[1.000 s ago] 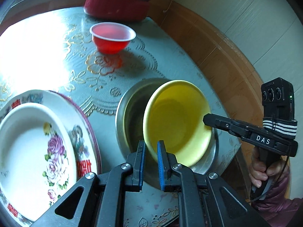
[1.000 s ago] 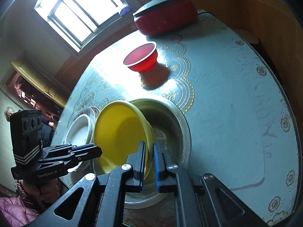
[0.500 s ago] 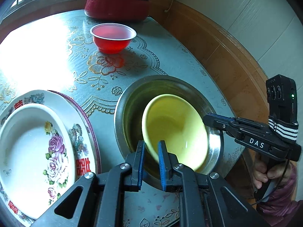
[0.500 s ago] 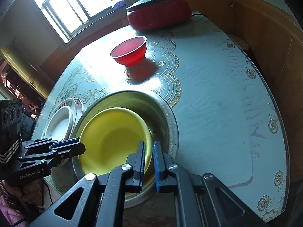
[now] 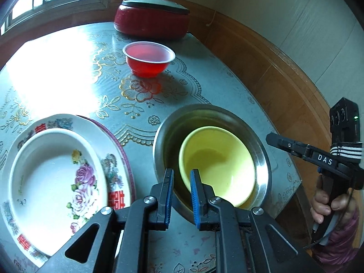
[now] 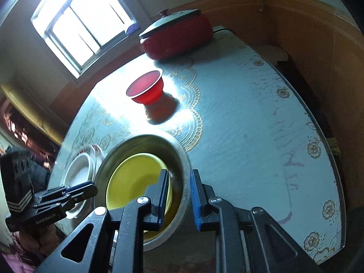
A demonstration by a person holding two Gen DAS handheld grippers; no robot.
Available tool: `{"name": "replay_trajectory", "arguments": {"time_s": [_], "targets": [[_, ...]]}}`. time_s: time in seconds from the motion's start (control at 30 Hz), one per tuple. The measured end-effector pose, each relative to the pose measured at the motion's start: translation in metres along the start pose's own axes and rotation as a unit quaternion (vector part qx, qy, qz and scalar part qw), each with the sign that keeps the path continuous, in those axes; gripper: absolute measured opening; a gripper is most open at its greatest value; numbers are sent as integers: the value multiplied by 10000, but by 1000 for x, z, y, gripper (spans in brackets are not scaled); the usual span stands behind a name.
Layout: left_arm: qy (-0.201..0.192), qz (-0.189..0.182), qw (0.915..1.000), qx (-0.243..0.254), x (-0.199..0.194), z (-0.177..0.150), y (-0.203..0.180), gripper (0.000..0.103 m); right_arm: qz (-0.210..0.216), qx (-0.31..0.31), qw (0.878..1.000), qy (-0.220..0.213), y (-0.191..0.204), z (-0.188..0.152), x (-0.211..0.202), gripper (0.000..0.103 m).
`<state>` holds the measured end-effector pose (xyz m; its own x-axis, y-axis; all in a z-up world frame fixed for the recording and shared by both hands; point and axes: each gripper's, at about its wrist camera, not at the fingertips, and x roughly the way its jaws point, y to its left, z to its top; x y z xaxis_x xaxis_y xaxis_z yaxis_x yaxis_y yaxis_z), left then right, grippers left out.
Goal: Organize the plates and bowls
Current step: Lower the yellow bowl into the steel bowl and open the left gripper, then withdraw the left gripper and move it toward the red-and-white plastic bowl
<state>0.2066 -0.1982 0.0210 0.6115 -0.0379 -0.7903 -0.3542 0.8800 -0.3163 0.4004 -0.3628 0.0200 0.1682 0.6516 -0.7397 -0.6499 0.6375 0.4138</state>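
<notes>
A yellow bowl [image 5: 218, 163] rests inside a steel bowl [image 5: 213, 116] near the table's front edge. My left gripper [image 5: 182, 182] is open and empty, its fingers straddling the near rims of both bowls. My right gripper [image 6: 179, 182] is open and empty over the steel bowl's [image 6: 182, 159] rim, beside the yellow bowl [image 6: 134, 177]. A red bowl [image 5: 149, 59] stands farther back on the table. A white floral plate [image 5: 52, 177] lies on a larger plate [image 5: 122, 150] at the left.
A red lidded pot [image 5: 152, 19] stands at the table's far edge by the window. A wooden wall panel runs close along the right of the table [image 5: 68, 68]. The right gripper also shows at the right of the left wrist view [image 5: 270, 137].
The yellow bowl went from tilted and held to lying flat inside the steel bowl. Both grippers let go of it and opened. Both cameras drew back slightly.
</notes>
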Motion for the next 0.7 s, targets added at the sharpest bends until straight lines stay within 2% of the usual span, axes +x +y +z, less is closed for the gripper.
{"name": "replay_trajectory", "arguments": {"time_s": [0.07, 0.2, 0.33, 0.47, 0.7], "targets": [[-85, 28, 10000, -40, -6, 0, 3, 15, 33, 134, 9999, 58, -6, 0, 3, 24], [-270, 324, 9990, -111, -15, 0, 10, 16, 127, 197, 9996, 183, -4, -5, 14, 25], [-221, 409, 9987, -220, -12, 0, 16, 17, 88, 138, 9997, 195, -1, -7, 20, 24], [-119, 435, 9989, -136, -5, -2, 15, 17, -50, 28, 9997, 232, -1, -9, 26, 12], [-72, 508, 9986, 124, 3, -4, 2, 17, -92, -9, 9996, 272, -2, -13, 32, 10]]}}
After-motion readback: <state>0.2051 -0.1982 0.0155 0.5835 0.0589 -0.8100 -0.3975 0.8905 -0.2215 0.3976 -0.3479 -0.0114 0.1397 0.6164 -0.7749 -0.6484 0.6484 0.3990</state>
